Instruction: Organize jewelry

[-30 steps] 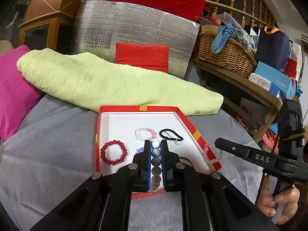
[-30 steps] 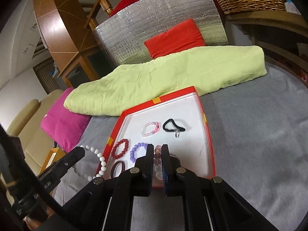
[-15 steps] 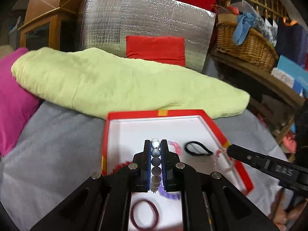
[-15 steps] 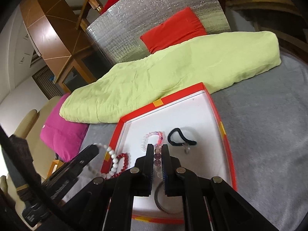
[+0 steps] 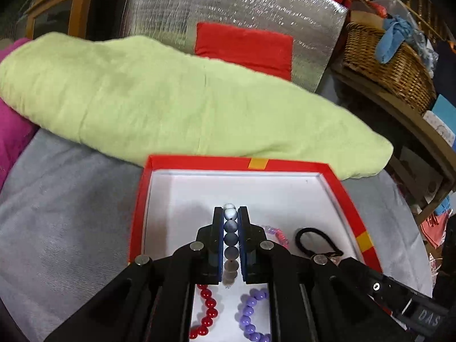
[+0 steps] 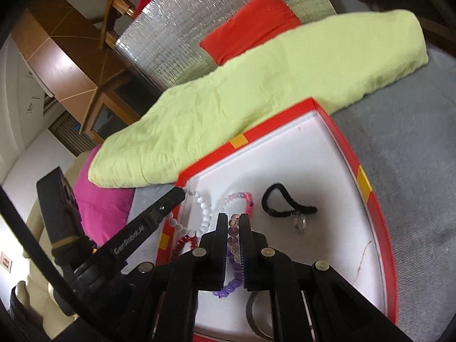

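The left gripper (image 5: 230, 213) is clenched on a white beaded bracelet (image 5: 230, 238), whose pearly-grey beads stack in a column between the blue pads; how much of the strand hangs below is hidden by the gripper's own black body. It hovers over the red box (image 5: 285, 163), a shallow tray with a white floor resting on a grey cloth (image 5: 71, 213). In the right wrist view the same white strand droops from the left gripper's tip across the box's left wall. The right gripper (image 6: 234, 219) is clamped on a pale purple bracelet (image 6: 233, 238) of translucent beads – its lower part disappears behind the jaws, where it cannot be told apart from the purple bracelet (image 5: 252, 313) lying on the floor beneath. A red bracelet (image 5: 206, 310) lies beside that one, both cut off by the left gripper's arms. Farther back on the white floor sit a pink bracelet (image 6: 236, 199) and a black hair tie (image 6: 285, 208) with a small clear charm, near each other but apart. A dark ring-shaped piece at the box's near edge in the right wrist view is mostly covered and hard to identify. Behind the box, touching its far wall, lies a light-green bundle (image 5: 171, 99), with a silver foil panel (image 5: 228, 5) and a red cushion (image 5: 245, 45) beyond.
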Demonstrator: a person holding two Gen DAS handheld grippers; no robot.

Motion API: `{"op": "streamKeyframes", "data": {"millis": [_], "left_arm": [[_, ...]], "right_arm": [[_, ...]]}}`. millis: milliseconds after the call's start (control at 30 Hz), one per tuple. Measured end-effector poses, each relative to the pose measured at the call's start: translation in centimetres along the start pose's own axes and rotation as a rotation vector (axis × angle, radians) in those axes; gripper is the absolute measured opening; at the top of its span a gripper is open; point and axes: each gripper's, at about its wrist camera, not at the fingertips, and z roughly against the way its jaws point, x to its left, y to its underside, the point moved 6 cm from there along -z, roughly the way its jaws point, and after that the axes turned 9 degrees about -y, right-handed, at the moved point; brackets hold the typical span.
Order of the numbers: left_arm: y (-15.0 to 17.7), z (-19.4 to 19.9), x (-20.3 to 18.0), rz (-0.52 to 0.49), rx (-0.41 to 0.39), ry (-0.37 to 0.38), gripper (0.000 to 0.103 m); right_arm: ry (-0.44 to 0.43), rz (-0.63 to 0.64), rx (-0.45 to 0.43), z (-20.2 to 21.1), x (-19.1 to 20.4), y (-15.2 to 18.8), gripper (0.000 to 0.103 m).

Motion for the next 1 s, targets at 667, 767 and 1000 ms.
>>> {"op": "streamKeyframes", "data": {"millis": [667, 767, 1000], "left_arm": [[0.5, 4.2, -1.5, -0.206, -0.054, -0.357, 0.073], [0.4, 6.2, -1.4, -0.201, -0.084, -0.385, 0.073], [0.6, 10.6, -0.8, -0.174, -0.138, -0.430, 0.076]], "right_arm": [[0.153, -0.022, 0.000, 2.4, -2.5, -1.0, 0.039], [0.167, 0.014, -0.015, 3.6, -1.9, -1.3, 0.039], [0.198, 0.066, -0.031, 6.2, -1.1, -1.1, 0.045]]}}
